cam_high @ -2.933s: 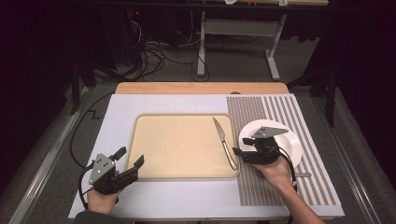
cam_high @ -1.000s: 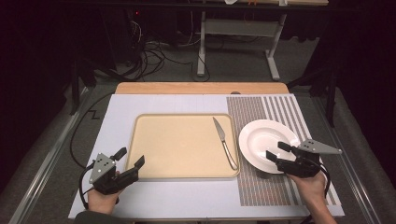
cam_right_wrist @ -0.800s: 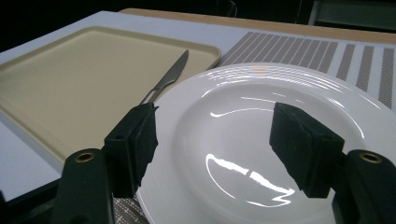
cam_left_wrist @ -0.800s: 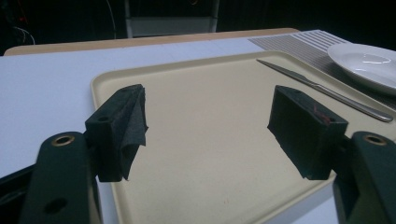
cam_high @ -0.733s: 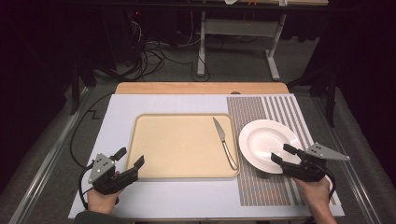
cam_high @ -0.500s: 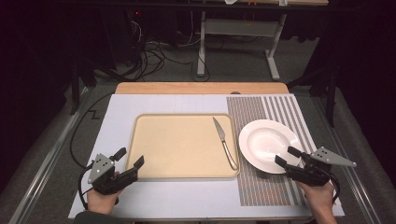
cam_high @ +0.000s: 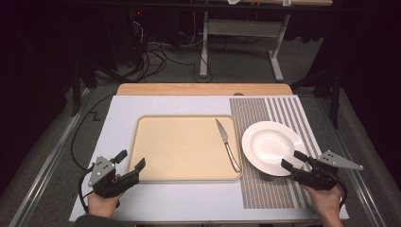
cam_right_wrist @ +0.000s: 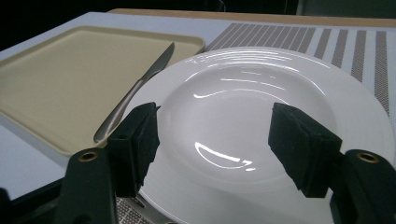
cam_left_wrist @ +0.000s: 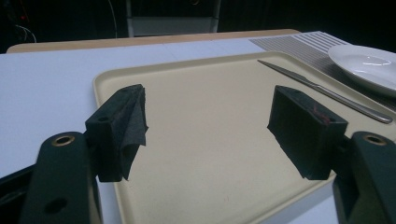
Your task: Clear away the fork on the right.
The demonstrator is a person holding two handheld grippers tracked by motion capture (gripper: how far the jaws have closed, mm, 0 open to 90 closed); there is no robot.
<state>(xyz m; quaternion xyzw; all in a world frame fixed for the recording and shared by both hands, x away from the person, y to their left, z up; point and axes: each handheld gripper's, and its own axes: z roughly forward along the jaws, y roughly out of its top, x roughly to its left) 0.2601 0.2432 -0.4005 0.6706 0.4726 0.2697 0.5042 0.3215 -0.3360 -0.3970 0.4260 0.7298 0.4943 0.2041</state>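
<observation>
The right gripper (cam_high: pixel 294 164) has drawn back off the plate (cam_high: pixel 269 145), jaws spread and empty at its near rim; its own view shows the knife (cam_right_wrist: pixel 135 91) alongside.

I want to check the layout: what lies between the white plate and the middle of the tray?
A knife lies there, on the tray's right part, beside the white plate, blade pointing away from the person. The high view shows it.
</observation>
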